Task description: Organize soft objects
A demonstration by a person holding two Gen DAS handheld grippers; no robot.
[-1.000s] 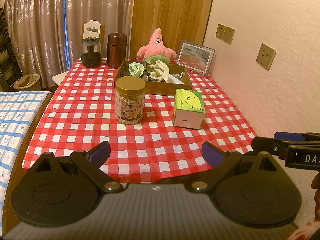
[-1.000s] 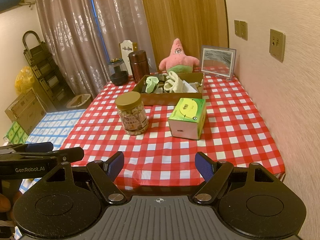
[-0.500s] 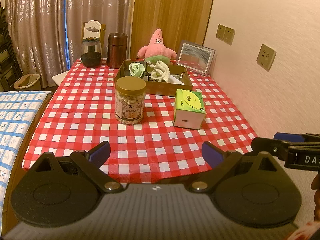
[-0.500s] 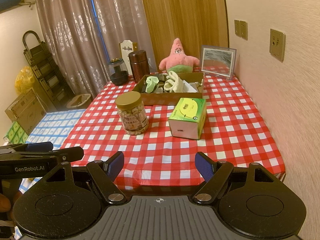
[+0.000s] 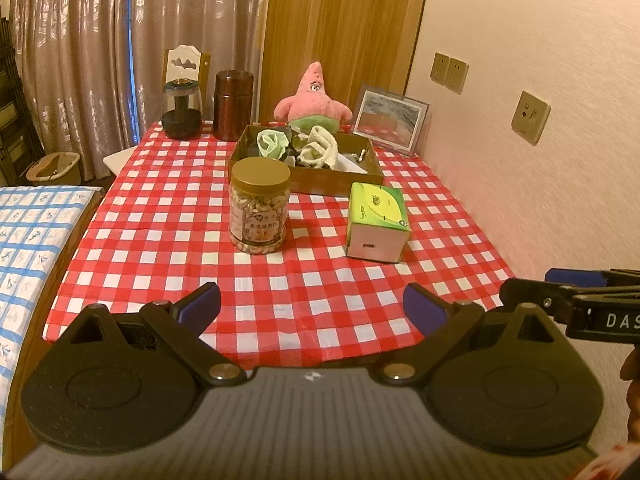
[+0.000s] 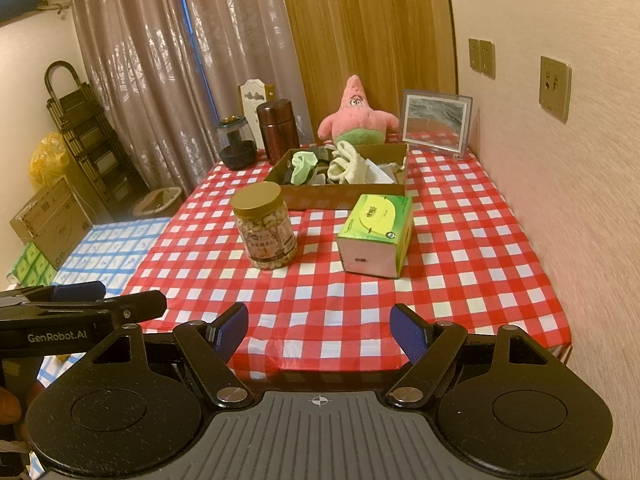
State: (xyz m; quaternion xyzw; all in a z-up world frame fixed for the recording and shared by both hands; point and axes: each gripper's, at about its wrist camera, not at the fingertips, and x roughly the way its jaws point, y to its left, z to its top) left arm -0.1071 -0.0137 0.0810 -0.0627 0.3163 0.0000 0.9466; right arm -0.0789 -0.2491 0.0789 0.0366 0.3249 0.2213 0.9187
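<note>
Both grippers hang just off the near edge of the table (image 5: 168,240), side by side and pointed down the length of the red-and-white checked cloth. The left gripper (image 5: 311,307) has its blue-padded jaws spread wide with only bare cloth showing between them, nothing held. Same story on the right gripper (image 6: 319,330): jaws well apart, empty, the pads short of everything on the table. Each one shows in the other's camera, the left poking in at the left edge of the right wrist view, the right at the right edge of the left wrist view, with a bit of a hand behind it. Now the soft things: they sit far up the table in an open brown cardboard box (image 5: 320,178), a pale green rolled cloth (image 5: 272,144) on its left side, a cream knitted bundle (image 5: 320,152) beside it in the middle, some darker pieces underneath that are too jumbled to make out. A pink star-shaped plush (image 5: 312,100) sits upright just behind the box, against the wooden panel. In front of the box, nearer the grippers, stands a clear jar of nuts with a gold lid (image 5: 259,206), and to its right, apart from it, a green tissue box (image 5: 378,216). Back left, a glass canister (image 5: 182,110) and a brown cylinder (image 5: 234,106); back right, a framed picture (image 5: 390,120) leaning by the wall.
</note>
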